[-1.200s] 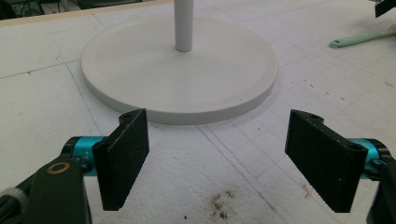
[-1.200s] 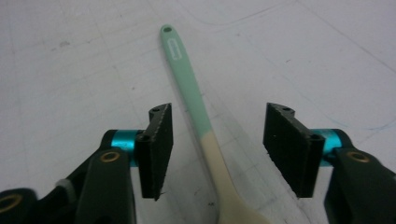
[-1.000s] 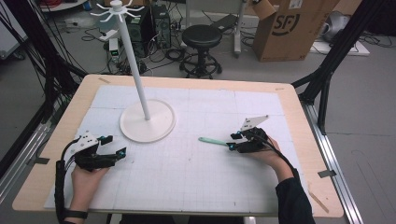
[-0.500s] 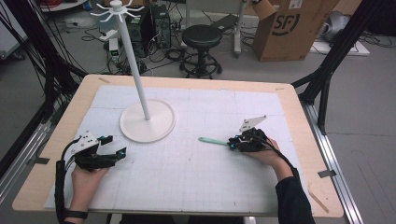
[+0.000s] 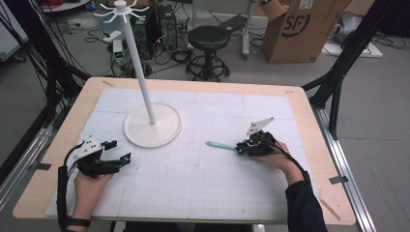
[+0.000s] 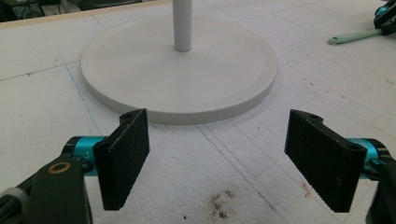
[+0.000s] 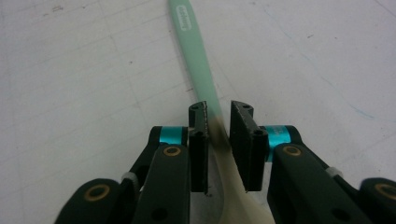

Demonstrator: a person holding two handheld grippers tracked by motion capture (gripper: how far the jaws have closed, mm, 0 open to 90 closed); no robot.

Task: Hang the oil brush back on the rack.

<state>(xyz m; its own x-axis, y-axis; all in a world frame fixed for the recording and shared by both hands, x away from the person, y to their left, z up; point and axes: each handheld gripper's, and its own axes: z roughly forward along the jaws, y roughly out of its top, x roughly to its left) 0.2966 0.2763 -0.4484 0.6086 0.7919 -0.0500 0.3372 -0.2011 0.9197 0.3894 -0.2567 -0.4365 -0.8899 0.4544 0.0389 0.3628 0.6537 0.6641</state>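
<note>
Closing within the last second, the right gripper (image 7: pixel 218 140) now pinches the pale green plastic spoon-like utensil (image 7: pixel 198 70) lying on the white gridded table mat (image 5: pixel 203 179), a narrow grip that could let it swivel once lifted.

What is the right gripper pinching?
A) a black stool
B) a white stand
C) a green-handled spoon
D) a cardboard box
C: in the right gripper view the right gripper has its jaws closed on the green-handled spoon, whose handle lies flat on the white table.
</note>
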